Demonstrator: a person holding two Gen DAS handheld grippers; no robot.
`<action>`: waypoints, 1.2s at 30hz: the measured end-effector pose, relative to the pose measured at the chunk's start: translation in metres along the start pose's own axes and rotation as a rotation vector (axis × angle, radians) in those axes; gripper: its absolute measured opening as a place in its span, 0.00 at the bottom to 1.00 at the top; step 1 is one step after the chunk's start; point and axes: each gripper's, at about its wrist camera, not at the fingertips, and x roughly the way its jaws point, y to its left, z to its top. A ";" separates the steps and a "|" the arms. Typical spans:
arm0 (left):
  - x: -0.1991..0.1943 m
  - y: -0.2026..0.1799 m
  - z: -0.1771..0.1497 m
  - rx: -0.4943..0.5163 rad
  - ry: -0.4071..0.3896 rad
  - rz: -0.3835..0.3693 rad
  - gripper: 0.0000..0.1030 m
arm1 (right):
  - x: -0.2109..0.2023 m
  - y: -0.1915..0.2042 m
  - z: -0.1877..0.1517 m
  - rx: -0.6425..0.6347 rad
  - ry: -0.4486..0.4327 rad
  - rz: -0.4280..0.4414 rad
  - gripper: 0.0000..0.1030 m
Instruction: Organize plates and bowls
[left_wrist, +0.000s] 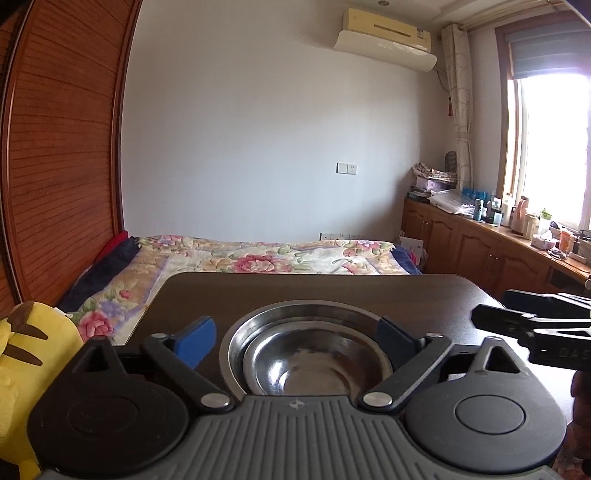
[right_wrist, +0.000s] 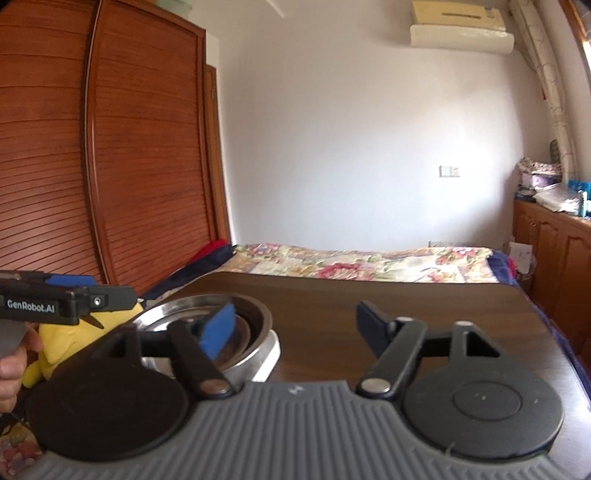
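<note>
Left gripper (left_wrist: 295, 338): black linkage, blue pads, jaws spread wide; hovers over the bowl stack, pads flank it, holding nothing.
Right gripper (right_wrist: 295, 326): same build, jaws wide apart, empty; sits over bare table to the right of the stack, left pad overlaps the bowl rim in its view.
Wardrobe: tall red-brown louvred wooden wardrobe (right_wrist: 92, 147), left of room, beside bed.
Bed: bed with floral quilt (left_wrist: 258, 258), behind table.
Table: dark brown wooden table (right_wrist: 406, 314), rounded corners, carries the dishes.
Toy: yellow plush toy (left_wrist: 22, 354), off table's left edge.
Plate: flat white-rimmed plate (right_wrist: 271, 350), bottom of stack, near table's left front.
Large bowl: shiny stainless steel bowl (left_wrist: 306, 314), sits on plate.
Small bowl: smaller stainless steel bowl (left_wrist: 314, 365), nested inside large bowl.
Hand: person's hand (right_wrist: 14, 354), grips left gripper's handle, seen in right view.
</note>
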 end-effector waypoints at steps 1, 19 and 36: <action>-0.001 -0.001 0.000 0.000 0.000 0.002 1.00 | -0.004 -0.001 0.000 0.002 -0.005 -0.008 0.85; -0.033 -0.036 0.016 0.074 -0.083 0.082 1.00 | -0.029 -0.014 0.014 -0.001 -0.047 -0.120 1.00; -0.039 -0.048 0.008 0.087 -0.098 0.123 1.00 | -0.044 -0.014 0.012 -0.011 -0.083 -0.227 1.00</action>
